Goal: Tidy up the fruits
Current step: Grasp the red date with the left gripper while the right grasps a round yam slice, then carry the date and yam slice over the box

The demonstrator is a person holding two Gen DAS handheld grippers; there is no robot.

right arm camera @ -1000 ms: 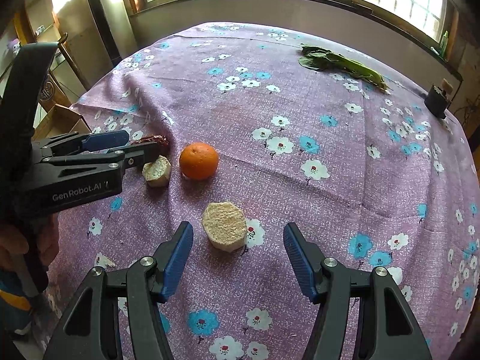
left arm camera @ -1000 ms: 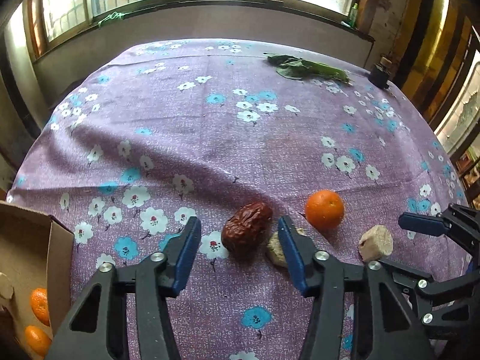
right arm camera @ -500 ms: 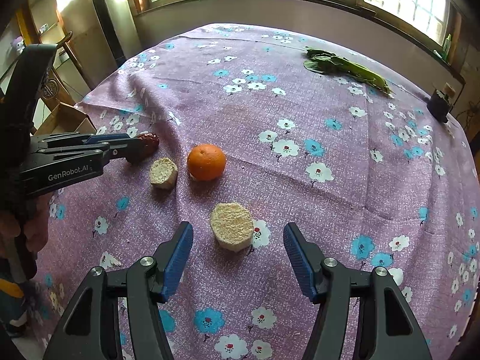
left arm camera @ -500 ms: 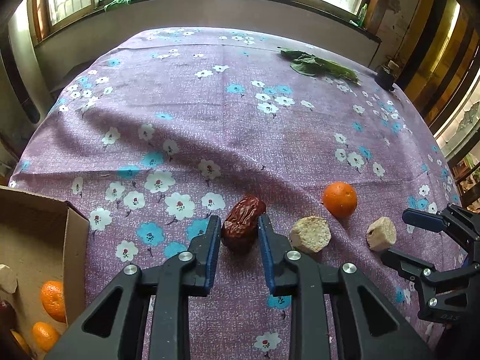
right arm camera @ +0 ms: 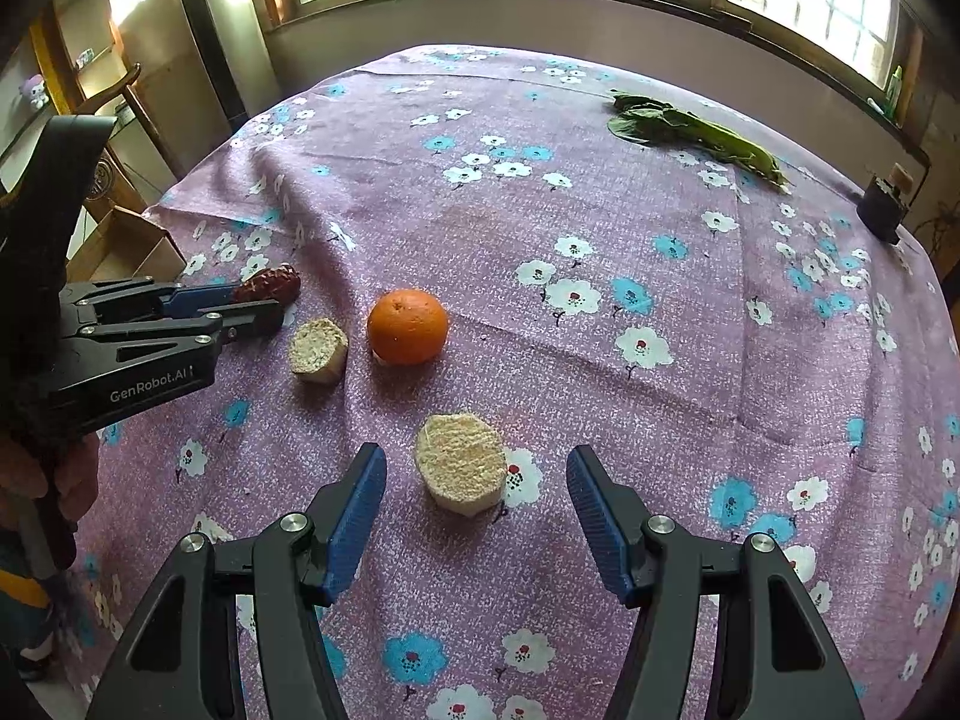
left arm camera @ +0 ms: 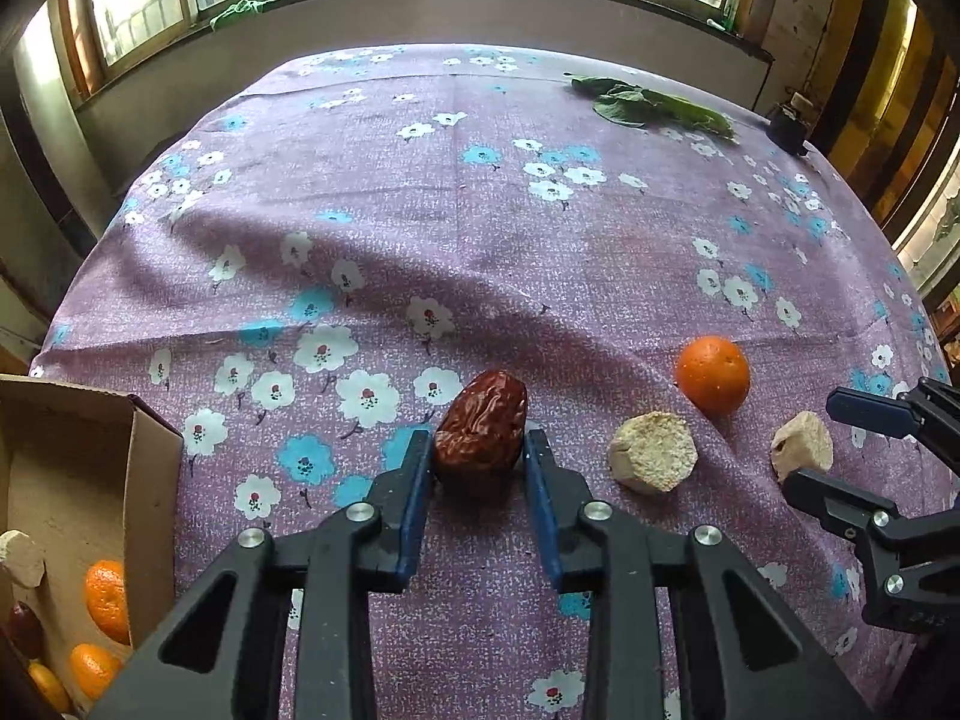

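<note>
Left gripper (left arm camera: 479, 450) clamping red date (left arm camera: 482, 420); right gripper (right arm camera: 477, 495) spread wide

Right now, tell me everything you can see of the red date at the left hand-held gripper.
The red date is a dark reddish-brown, wrinkled, glossy dried fruit, oblong, its long axis pointing away from the camera. It sits between the blue pads of the left hand-held gripper, which is shut on its near half; the far end sticks out past the fingertips. Whether it still touches the purple floral tablecloth is unclear. Nothing else touches it.
</note>
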